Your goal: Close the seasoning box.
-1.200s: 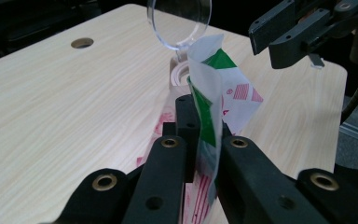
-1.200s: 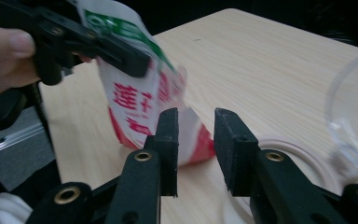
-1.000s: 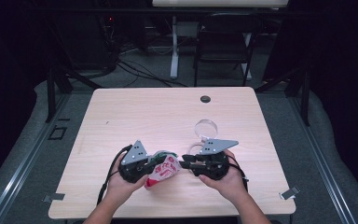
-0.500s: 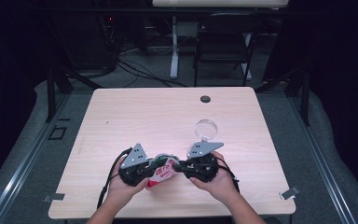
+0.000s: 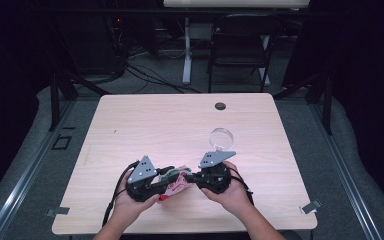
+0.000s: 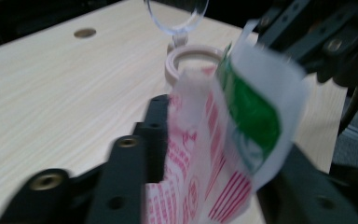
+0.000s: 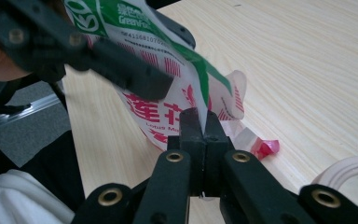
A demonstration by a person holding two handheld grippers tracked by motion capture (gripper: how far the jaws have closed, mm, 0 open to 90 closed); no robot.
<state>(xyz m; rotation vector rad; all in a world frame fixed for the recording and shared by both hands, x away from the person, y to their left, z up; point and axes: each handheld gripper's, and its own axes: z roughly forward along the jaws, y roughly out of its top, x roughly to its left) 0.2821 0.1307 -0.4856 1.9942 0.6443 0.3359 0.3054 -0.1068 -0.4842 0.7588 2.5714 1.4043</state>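
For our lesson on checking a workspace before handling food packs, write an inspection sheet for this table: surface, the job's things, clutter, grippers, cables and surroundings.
Surface: light wooden table, dark round cap near its far edge.
Job's things: red, white and green printed packet, held up between both grippers.
Clutter: clear stemmed glass; pinkish ring by its foot; small red scrap on the wood.
Grippers: right gripper pinched shut on the packet's edge, having just been closing; left gripper has the packet between its jaws, which have just been opening.
Cables: black cable trails from the left gripper.
Surroundings: dark room, folding chair, floor wiring.
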